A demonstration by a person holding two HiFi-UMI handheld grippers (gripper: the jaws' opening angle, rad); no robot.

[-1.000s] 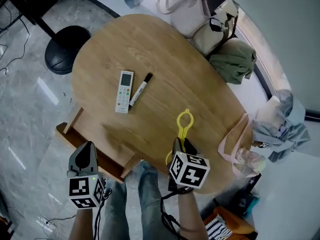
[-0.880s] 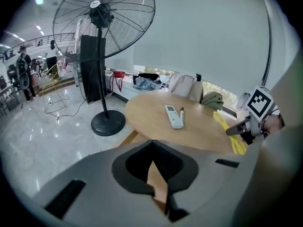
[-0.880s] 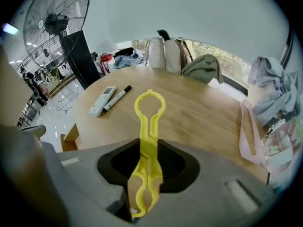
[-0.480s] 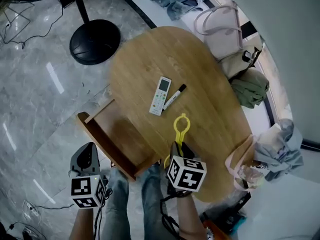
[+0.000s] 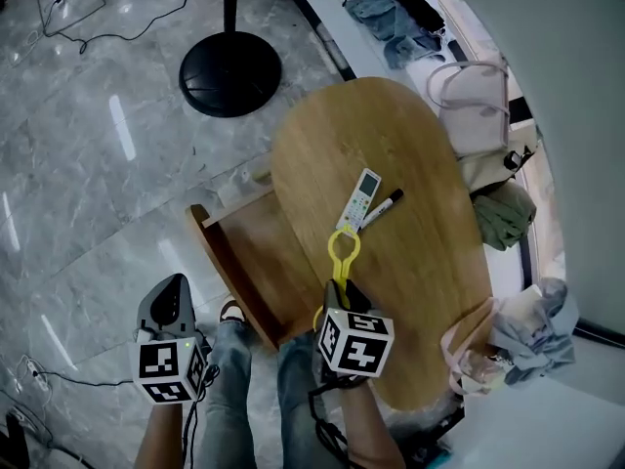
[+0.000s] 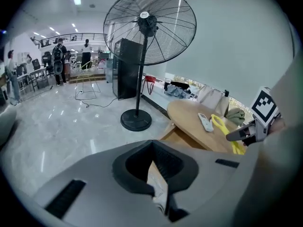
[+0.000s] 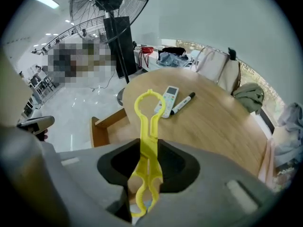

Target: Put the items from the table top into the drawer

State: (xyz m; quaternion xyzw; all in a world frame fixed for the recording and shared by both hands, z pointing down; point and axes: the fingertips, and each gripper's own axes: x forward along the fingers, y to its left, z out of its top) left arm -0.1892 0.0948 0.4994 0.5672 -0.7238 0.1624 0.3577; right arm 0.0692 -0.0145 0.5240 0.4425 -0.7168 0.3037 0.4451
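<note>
yellow tool (image 5: 338, 279), white remote (image 5: 359, 199), black marker (image 5: 382, 207)

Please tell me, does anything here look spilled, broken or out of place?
Nothing stands out. The remote and marker lie side by side on the table, the drawer is pulled open, and nothing is spilled or damaged.

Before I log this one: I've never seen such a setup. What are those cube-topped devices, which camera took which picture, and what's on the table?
No robot: a person holds hand-worked tongs in each hand; the patterned cubes are part of them. The top-down picture comes from a camera on the person's head, the other two from cameras riding on the tongs. The right tongs grip a yellow plastic tool, its ring end over the wooden table. The left tongs are empty, jaws together. A remote and a marker lie on the table; its drawer stands open.
</note>
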